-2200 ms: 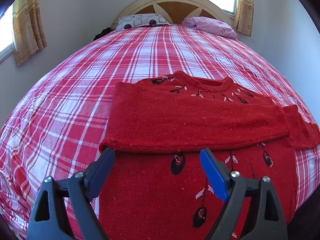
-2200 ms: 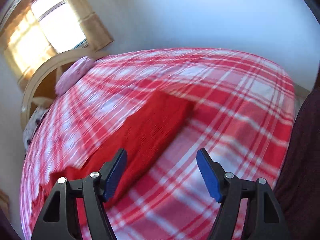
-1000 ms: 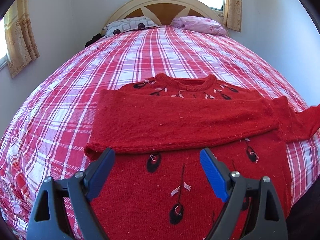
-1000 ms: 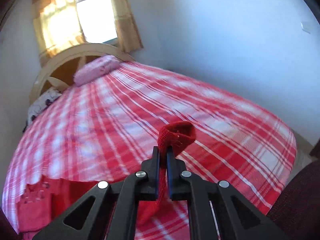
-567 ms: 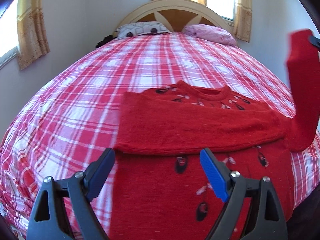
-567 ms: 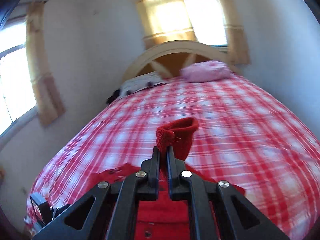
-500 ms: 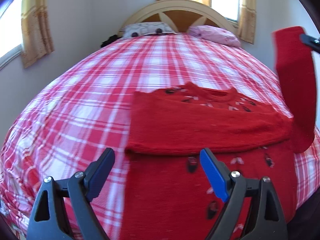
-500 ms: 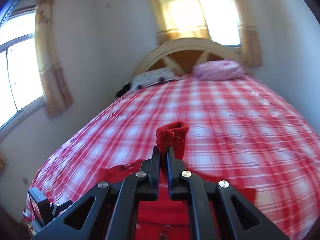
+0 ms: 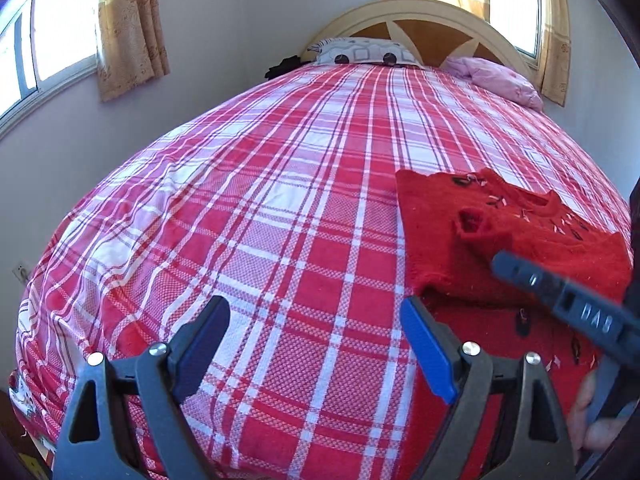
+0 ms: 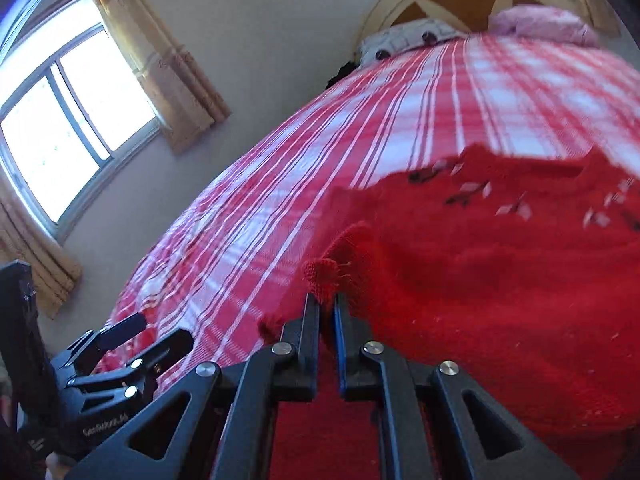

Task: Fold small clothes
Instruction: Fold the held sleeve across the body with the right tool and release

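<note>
A small red knit sweater (image 9: 520,240) with black and white motifs lies on the plaid bed at the right of the left wrist view. It also fills the right wrist view (image 10: 500,260). My right gripper (image 10: 327,304) is shut on the cuff of the sweater's right sleeve (image 10: 332,272) and holds it low over the sweater's left side; it also shows in the left wrist view (image 9: 496,258), with the cuff (image 9: 474,224) ahead of it. My left gripper (image 9: 316,344) is open and empty above the bedspread, left of the sweater.
The bed (image 9: 280,200) has a red and white plaid cover, a cream and wood headboard (image 9: 420,20), a patterned pillow (image 9: 360,50) and a pink pillow (image 9: 492,80). Curtained windows (image 9: 52,40) line the left wall. The left gripper shows in the right wrist view (image 10: 120,360).
My right gripper has carried the sleeve cuff from high at the right down and across over the sweater's body. My left gripper has swung left, off the sweater, still open.
</note>
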A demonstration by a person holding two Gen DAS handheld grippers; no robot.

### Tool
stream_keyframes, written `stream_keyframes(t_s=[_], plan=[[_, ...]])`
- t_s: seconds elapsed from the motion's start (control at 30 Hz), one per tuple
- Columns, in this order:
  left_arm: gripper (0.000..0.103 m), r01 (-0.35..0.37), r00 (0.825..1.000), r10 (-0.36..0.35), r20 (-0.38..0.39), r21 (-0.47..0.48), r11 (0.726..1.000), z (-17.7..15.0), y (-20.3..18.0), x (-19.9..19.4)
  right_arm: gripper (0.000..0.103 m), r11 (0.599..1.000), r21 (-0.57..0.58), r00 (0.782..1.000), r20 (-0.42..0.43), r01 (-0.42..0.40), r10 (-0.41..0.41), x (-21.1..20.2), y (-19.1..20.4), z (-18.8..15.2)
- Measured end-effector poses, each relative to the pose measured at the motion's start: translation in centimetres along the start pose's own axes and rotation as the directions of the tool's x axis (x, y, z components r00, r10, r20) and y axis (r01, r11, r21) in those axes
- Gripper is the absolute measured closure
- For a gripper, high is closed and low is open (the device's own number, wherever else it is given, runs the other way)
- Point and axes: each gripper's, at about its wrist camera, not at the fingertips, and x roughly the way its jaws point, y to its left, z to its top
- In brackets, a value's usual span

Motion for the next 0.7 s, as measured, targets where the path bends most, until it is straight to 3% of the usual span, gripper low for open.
stream_keyframes(t_s=[0.07, 0.13, 0.17, 0.2, 0.3, 0.47, 0.6, 0.7], plan=[[0.013, 0.008, 1.000, -0.008, 0.004, 0.009, 1.000, 0.0, 0.0, 0.1, 0.088, 0.999, 0.026, 0.999, -0.027, -0.027, 0.027, 0.0, -0.3, -0.2], [0.013, 0.028, 1.000, -0.028, 0.002, 0.009, 1.000, 0.2, -0.3, 0.2, 0.058, 0.987, 0.090, 0.989, -0.050, -0.133, 0.138, -0.5, -1.0, -0.3], [0.013, 0.042, 0.999, -0.042, -0.001, 0.006, 0.999, 0.3, -0.4, 0.2, 0.035, 0.977, 0.121, 0.982, -0.047, -0.176, 0.182, -0.9, -1.2, -0.4], [0.013, 0.054, 0.999, -0.054, -0.004, 0.002, 0.999, 0.5, -0.5, 0.4, 0.028, 0.968, 0.145, 0.977, -0.033, -0.205, 0.212, -1.7, -1.4, -0.6], [0.013, 0.076, 0.997, -0.076, 0.004, 0.013, 0.997, 1.3, -1.4, 0.4, 0.028, 0.970, 0.135, 0.976, -0.049, -0.205, 0.213, -3.2, -1.0, -1.1], [0.013, 0.152, 0.988, -0.152, 0.000, 0.074, 0.986, 3.2, -4.0, 1.0, 0.028, 0.997, 0.058, 0.999, 0.014, -0.054, 0.053, -8.4, -1.1, -2.4], [0.014, 0.288, 0.957, -0.284, -0.055, 0.079, 0.954, 4.6, -6.8, 2.8, 0.028, 0.995, 0.062, 0.991, 0.097, 0.081, -0.087, -12.9, -2.2, -3.7], [0.028, 0.344, 0.935, -0.335, -0.117, 0.070, 0.936, 4.8, -8.6, 4.8, 0.028, 0.988, 0.085, 0.980, 0.138, 0.132, -0.142, -15.2, -2.8, -4.5]])
